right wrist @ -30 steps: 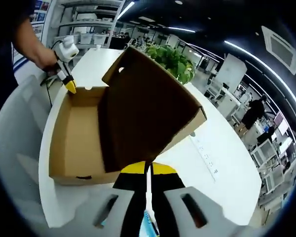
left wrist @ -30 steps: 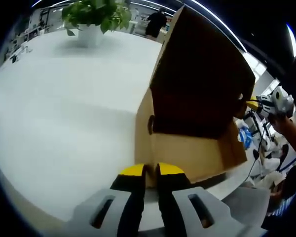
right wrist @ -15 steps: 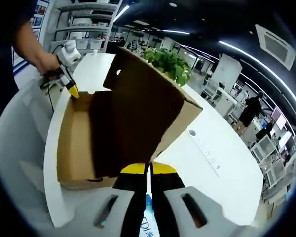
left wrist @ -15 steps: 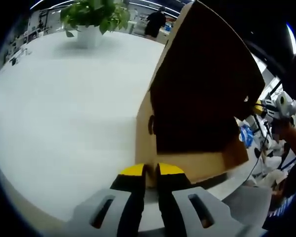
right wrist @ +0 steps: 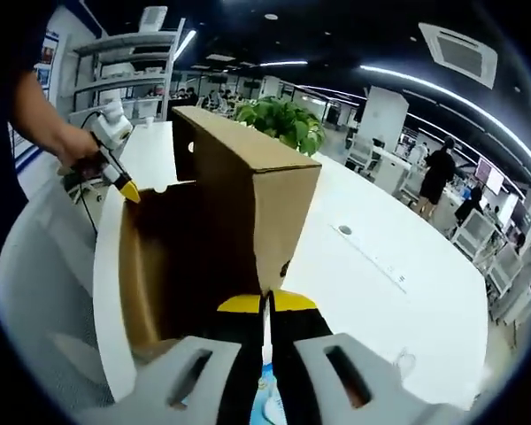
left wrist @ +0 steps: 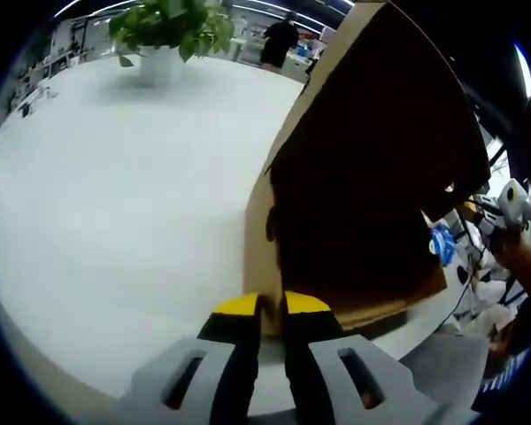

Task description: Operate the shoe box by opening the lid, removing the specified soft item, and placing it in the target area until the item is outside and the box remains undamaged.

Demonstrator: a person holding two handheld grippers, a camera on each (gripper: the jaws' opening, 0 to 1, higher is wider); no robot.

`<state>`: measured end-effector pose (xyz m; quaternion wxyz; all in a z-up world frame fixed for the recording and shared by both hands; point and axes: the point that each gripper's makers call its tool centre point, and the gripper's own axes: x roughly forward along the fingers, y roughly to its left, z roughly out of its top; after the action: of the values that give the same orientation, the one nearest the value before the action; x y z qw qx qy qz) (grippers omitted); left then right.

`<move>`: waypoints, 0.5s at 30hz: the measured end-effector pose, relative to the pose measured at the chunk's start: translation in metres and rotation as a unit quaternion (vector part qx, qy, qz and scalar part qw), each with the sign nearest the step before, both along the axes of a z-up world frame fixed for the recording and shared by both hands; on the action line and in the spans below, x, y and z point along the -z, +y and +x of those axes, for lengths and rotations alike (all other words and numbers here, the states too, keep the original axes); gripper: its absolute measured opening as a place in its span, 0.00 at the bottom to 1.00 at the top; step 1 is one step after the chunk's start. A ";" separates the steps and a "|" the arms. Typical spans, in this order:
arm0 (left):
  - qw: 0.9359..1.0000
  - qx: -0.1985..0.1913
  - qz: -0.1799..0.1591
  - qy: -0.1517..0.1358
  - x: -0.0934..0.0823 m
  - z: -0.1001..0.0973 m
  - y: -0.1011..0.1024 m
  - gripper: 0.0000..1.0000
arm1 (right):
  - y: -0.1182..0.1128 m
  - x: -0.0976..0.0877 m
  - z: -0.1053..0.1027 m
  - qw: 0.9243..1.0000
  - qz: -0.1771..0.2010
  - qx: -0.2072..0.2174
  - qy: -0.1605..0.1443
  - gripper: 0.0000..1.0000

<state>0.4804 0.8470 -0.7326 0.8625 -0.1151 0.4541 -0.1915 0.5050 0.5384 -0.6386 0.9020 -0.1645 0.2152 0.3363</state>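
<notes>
A brown cardboard shoe box (left wrist: 258, 221) stands on the white table (left wrist: 115, 195), its lid (left wrist: 372, 133) raised nearly upright. My left gripper (left wrist: 272, 305) is shut on the box's end wall, whose edge runs down between the yellow tips. The same gripper (right wrist: 124, 184), held by a hand, meets the far wall in the right gripper view. My right gripper (right wrist: 265, 303) is shut on the lid's (right wrist: 248, 204) free edge; it also shows at the lid's rim (left wrist: 491, 208) in the left gripper view. The box's inside (right wrist: 164, 266) is dark, contents hidden.
A potted plant (left wrist: 164, 40) stands far across the table, also as plant (right wrist: 279, 119). A socket strip (right wrist: 372, 257) lies in the tabletop. A grey chair (right wrist: 35, 292) sits by the table edge, shelves (right wrist: 128, 71) behind it. A blue-white object (left wrist: 438, 243) lies beyond the box.
The lid has swung up from a slant to nearly upright, with my right gripper rising along with its edge. My left gripper has held its place on the end wall.
</notes>
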 end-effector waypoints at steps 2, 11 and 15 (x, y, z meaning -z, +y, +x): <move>1.000 0.002 0.002 0.001 0.000 0.000 0.000 0.05 | -0.001 0.001 -0.001 1.000 0.008 0.009 0.001 0.00; 1.000 0.002 0.001 0.003 0.001 0.000 0.000 0.06 | 0.001 0.003 -0.007 0.999 0.026 0.027 -0.004 0.00; 1.000 0.007 -0.002 0.007 0.002 0.000 0.000 0.07 | 0.002 0.004 -0.010 0.999 0.033 0.035 -0.011 0.00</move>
<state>0.4802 0.8470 -0.7345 0.8578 -0.1148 0.4602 -0.1982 0.4948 0.5406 -0.6423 0.9204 -0.1304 0.1995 0.3101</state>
